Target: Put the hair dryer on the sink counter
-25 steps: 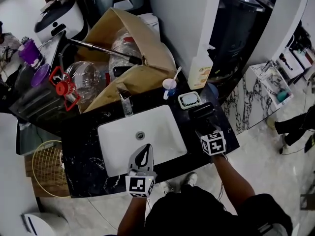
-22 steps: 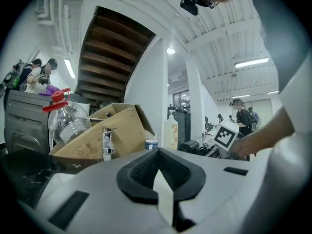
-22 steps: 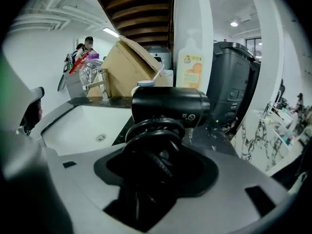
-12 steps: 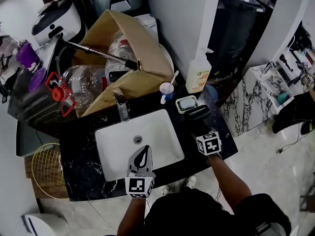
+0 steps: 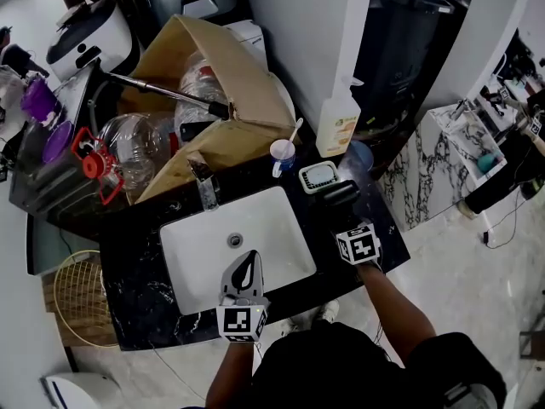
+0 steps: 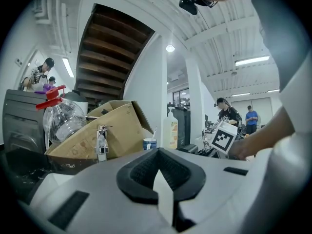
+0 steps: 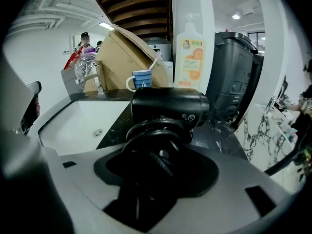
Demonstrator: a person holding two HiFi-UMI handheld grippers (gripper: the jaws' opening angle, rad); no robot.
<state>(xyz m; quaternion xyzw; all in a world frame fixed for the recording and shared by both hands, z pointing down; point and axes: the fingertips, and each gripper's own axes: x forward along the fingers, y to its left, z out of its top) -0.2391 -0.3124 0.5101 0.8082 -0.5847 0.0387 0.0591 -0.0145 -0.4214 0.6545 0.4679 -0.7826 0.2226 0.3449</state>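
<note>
The black hair dryer (image 5: pixel 334 196) is at the counter's right part, just right of the white sink basin (image 5: pixel 230 245). My right gripper (image 5: pixel 344 218) is shut on its handle, and the barrel (image 7: pixel 168 106) lies crosswise beyond the jaws. Whether the dryer touches the black marble counter (image 5: pixel 145 288) I cannot tell. My left gripper (image 5: pixel 247 267) hangs shut and empty over the sink's front edge, its tips meeting in the left gripper view (image 6: pixel 163 179).
Behind the dryer stand a white soap dish (image 5: pixel 318 176), a blue cup with a toothbrush (image 5: pixel 281 154) and a soap bottle (image 5: pixel 338 126). The chrome faucet (image 5: pixel 204 190) is behind the basin. A cardboard box (image 5: pixel 221 92) and water jugs (image 5: pixel 128 143) crowd the back left.
My right gripper with the hair dryer has edged slightly toward the back of the counter. The left gripper has stayed where it was.
</note>
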